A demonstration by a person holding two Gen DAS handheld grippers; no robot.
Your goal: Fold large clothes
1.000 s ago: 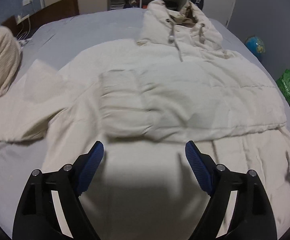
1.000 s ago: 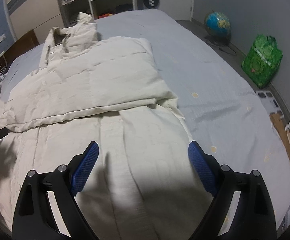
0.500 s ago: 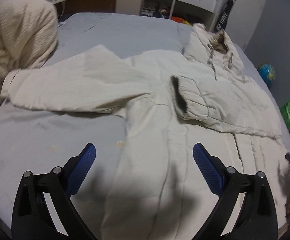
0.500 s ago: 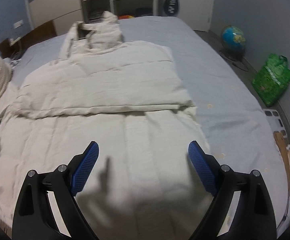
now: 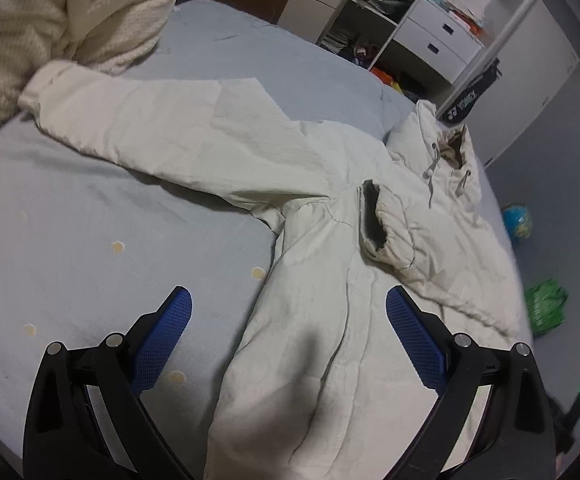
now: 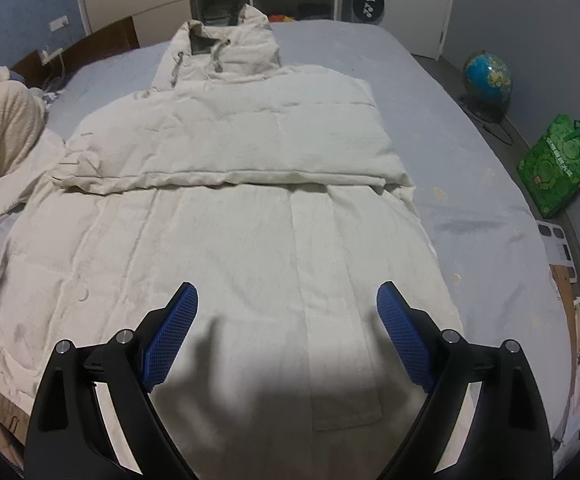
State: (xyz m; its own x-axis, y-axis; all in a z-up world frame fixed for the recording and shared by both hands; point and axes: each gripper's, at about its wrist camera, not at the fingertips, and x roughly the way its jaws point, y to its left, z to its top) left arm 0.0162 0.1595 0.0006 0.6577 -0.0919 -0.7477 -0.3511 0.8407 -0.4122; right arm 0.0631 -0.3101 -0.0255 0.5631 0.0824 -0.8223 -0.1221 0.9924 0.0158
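Note:
A large cream hooded puffer jacket (image 6: 249, 240) lies flat on the grey-blue bed (image 6: 470, 208). Its right sleeve (image 6: 249, 152) is folded across the chest, cuff (image 5: 374, 220) showing a dark opening in the left wrist view. Its left sleeve (image 5: 169, 140) stretches out flat toward the bed's far left. The hood (image 6: 225, 56) lies at the far end. My left gripper (image 5: 287, 332) is open and empty above the jacket's left side edge. My right gripper (image 6: 287, 320) is open and empty above the lower front panel.
A cream knitted blanket (image 5: 49, 20) is heaped at the bed's far left, by the sleeve cuff. A globe (image 6: 486, 76) and a green bag (image 6: 558, 164) stand on the floor to the right. Shelves and drawers (image 5: 430, 32) stand behind the bed.
My left gripper has swung left, from over the jacket's middle to its left edge, bringing the outstretched sleeve into view. My right gripper has shifted to centre over the lower front. Both stay open.

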